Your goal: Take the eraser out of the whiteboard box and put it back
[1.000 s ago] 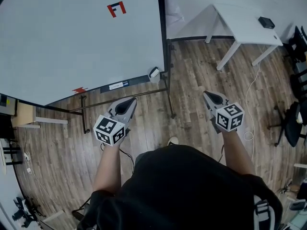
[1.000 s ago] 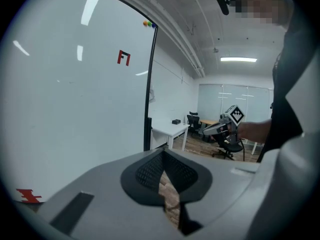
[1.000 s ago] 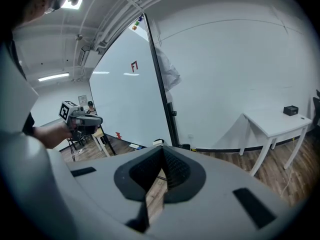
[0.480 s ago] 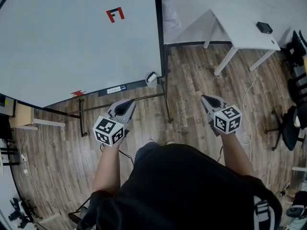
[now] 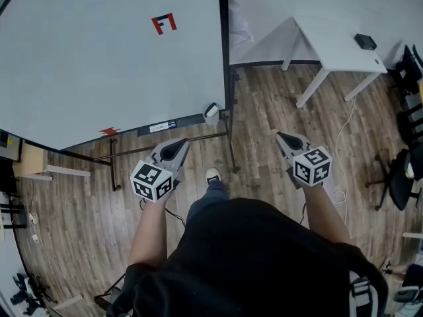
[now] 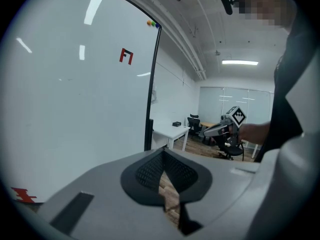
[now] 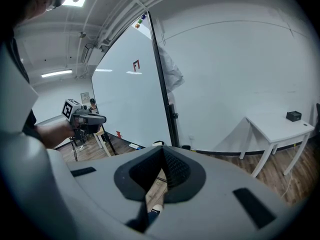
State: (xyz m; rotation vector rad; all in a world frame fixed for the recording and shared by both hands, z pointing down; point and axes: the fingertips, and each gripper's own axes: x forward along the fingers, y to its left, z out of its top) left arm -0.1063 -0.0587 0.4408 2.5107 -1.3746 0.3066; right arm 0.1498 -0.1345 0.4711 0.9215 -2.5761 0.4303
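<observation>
Jaws of the left gripper (image 5: 184, 140) are pressing together with nothing between them, and the right gripper (image 5: 279, 135) is likewise clenched and empty. A person in a black shirt (image 5: 251, 256) is holding both out in front, pointing forward and a little downward. The left one is hanging in front of the whiteboard (image 5: 99, 58), near its bottom edge. The right one is hovering off to the right of the whiteboard's right post, apart from it. A small white box (image 5: 211, 112) is sitting at the whiteboard's lower right corner, ahead of the left gripper and touched by neither tool. Something dark is showing in it, too small to tell whether it is the eraser. A red mark (image 5: 164, 23) is showing high on the whiteboard. A shoe (image 5: 213, 176) is resting on the wooden floor (image 5: 264, 104) in front of the whiteboard's lower right corner. A white table (image 5: 337, 38) is standing to the right of the whiteboard, bearing a small black thing (image 5: 365, 41).
</observation>
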